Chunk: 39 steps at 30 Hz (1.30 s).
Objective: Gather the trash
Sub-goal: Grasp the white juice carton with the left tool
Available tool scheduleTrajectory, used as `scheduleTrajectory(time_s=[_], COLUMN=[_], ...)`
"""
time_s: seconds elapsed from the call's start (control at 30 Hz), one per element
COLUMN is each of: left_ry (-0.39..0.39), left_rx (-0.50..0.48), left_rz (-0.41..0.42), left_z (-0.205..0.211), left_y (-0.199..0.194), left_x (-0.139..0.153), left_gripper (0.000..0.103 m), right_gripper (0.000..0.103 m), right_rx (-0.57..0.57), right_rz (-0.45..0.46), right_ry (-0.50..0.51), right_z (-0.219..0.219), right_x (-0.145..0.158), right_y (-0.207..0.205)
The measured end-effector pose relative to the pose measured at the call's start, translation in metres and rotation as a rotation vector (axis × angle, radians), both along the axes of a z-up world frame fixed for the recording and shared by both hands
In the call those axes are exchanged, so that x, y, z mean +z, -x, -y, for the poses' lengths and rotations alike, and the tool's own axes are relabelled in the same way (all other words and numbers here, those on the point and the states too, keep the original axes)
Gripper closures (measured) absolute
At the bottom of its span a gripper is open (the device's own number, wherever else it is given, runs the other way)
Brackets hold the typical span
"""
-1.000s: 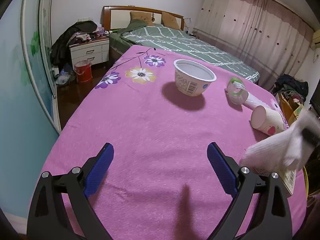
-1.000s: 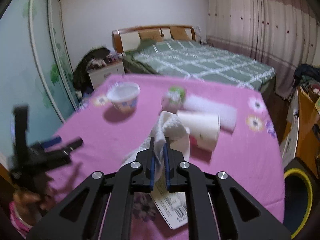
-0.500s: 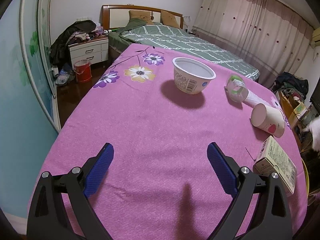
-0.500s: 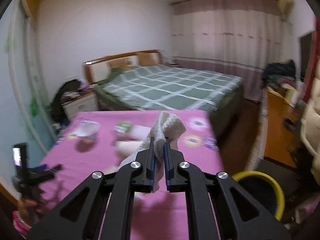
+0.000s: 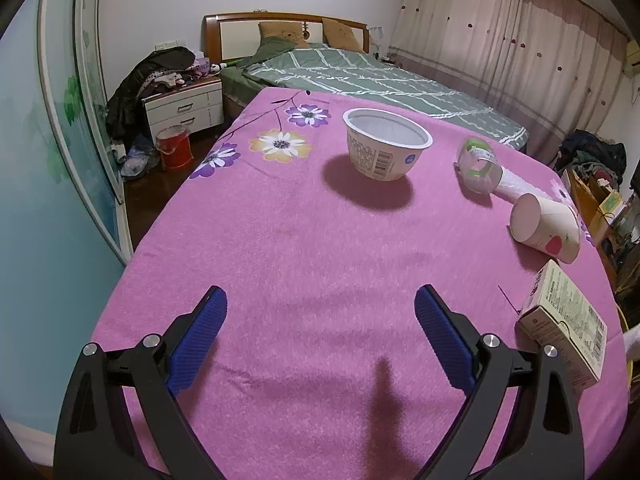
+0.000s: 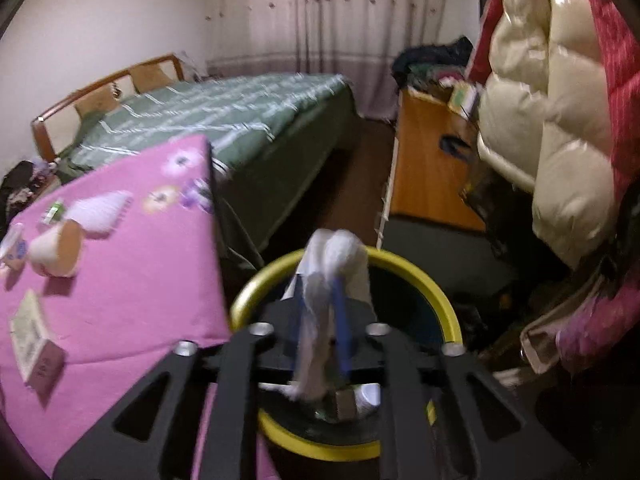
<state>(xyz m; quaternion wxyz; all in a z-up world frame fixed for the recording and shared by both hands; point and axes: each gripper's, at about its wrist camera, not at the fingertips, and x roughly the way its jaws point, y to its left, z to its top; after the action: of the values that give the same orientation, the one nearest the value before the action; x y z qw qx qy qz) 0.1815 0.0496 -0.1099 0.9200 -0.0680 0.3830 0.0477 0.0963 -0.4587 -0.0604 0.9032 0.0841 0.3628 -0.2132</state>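
The right wrist view is motion-blurred throughout. The white tissue point(image 6: 338, 276) hides part of the yellow-rimmed bin point(image 6: 448, 304), whose contents stay unreadable.

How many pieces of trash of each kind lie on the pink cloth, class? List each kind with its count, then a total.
Tub: 1
Plastic bottle: 1
Paper cup: 1
Carton: 1
Total: 4

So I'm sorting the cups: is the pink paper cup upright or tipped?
Tipped: the paper cup lies on its side on the pink tablecloth.
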Motion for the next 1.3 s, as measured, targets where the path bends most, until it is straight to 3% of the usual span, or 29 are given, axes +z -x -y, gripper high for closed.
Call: scheduleTrajectory(time_s=[0.03, 0.17, 0.27, 0.43, 0.6, 1.0, 1.13, 1.3], left_ry=[-0.004, -0.017, -0.015, -0.004, 0.017, 0.076, 0.065, 0.075], left_rx=[0.0, -0.001, 0.0, -0.003, -0.01, -0.008, -0.051, -0.243], left_rz=[-0.002, -0.008, -0.007, -0.002, 0.002, 0.015, 0.021, 0.016], left_z=[0.001, 0.002, 0.002, 0.002, 0.0, -0.009, 0.003, 0.039], left_y=[0.0, 0.0, 0.0, 0.001, 0.003, 0.006, 0.011, 0.013], left_x=[0.0, -0.001, -0.001, 0.0, -0.001, -0.002, 0.001, 0.005], left_gripper=[0.009, 0.009, 0.009, 0.009, 0.009, 0.009, 0.009, 0.009], right_gripper=[0.07, 0.068, 0.062, 0.062, 0.062, 0.062, 0.062, 0.062], right_rx=[-0.009, 0.021, 0.159, 0.386, 0.49, 0.76, 0.755, 0.62], right_rz=[-0.005, -0.001, -0.006, -0.058, -0.114, -0.125, -0.117, -0.097], right_ry=[0.001, -0.006, -0.041, -0.053, -0.039, -0.063, -0.069, -0.081], right_z=[0.001, -0.012, -0.046, -0.122, -0.17, -0.282, -0.284, -0.231], right_x=[-0.004, -0.013, -0.019, -0.034, -0.042, -0.045, -0.041, -0.035], right_y=[0.0, -0.002, -0.014, -0.045, -0.07, -0.044, -0.044, -0.035])
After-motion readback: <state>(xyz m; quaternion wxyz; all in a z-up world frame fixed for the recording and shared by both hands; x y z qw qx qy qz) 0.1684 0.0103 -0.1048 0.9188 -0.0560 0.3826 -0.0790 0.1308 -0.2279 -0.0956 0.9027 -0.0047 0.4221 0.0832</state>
